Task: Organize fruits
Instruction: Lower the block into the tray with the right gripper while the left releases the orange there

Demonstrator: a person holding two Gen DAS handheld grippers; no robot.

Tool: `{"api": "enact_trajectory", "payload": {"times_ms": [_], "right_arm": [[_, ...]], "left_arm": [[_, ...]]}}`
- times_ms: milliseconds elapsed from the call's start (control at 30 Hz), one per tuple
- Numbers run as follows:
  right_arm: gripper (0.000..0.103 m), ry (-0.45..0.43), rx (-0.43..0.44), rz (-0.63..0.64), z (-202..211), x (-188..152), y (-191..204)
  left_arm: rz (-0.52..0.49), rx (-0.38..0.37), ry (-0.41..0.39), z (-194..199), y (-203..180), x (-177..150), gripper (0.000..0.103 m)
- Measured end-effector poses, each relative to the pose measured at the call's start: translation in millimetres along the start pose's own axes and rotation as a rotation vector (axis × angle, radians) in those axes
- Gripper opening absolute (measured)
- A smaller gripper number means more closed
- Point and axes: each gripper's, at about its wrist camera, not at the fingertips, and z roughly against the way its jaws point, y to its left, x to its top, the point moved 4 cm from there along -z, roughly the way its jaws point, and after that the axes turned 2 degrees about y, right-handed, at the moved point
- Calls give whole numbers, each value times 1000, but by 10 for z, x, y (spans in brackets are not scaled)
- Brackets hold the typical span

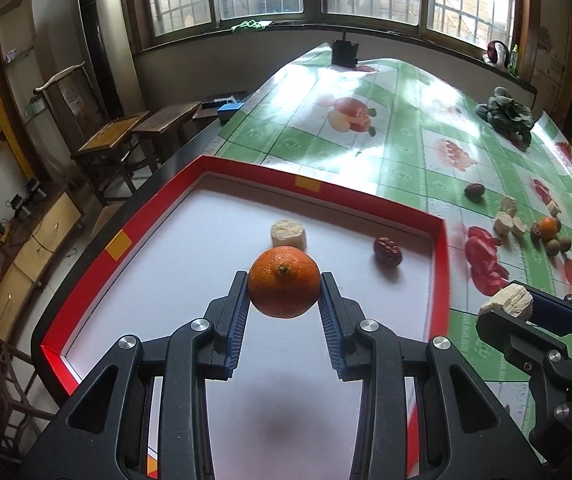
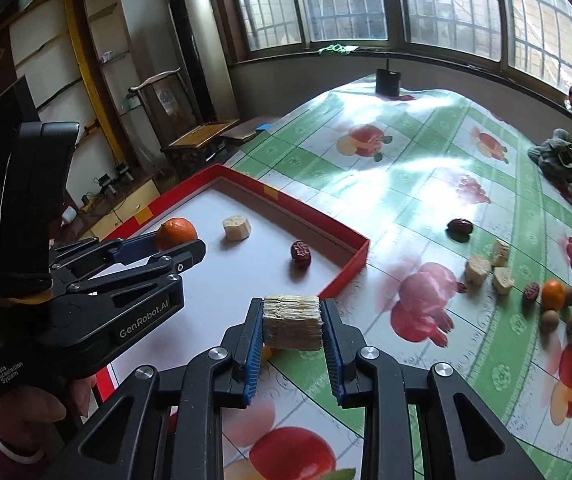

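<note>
Left tool (image 1: 284, 295) is clamped on a round orange tangerine (image 1: 284, 282) above the red-walled, white-floored cardboard tray (image 1: 441, 264) at the table's left edge; right tool (image 2: 291, 326) grips a pale ridged cylindrical fruit chunk (image 2: 292, 322) over the green fruit-print tablecloth (image 2: 405, 184), just beside the tray's near-right corner.
</note>
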Motion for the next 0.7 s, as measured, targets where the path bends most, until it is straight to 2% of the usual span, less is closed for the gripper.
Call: {"api": "enact_trajectory", "payload": {"times_ms": [533,700], "right_arm": [[27,64,25,54,-450,187,174],[27,81,24,67,-574,219,177]], "left_arm": [[5,10,42,-210,133,69,34],[-8,-9,73,-270,108,61,34]]}}
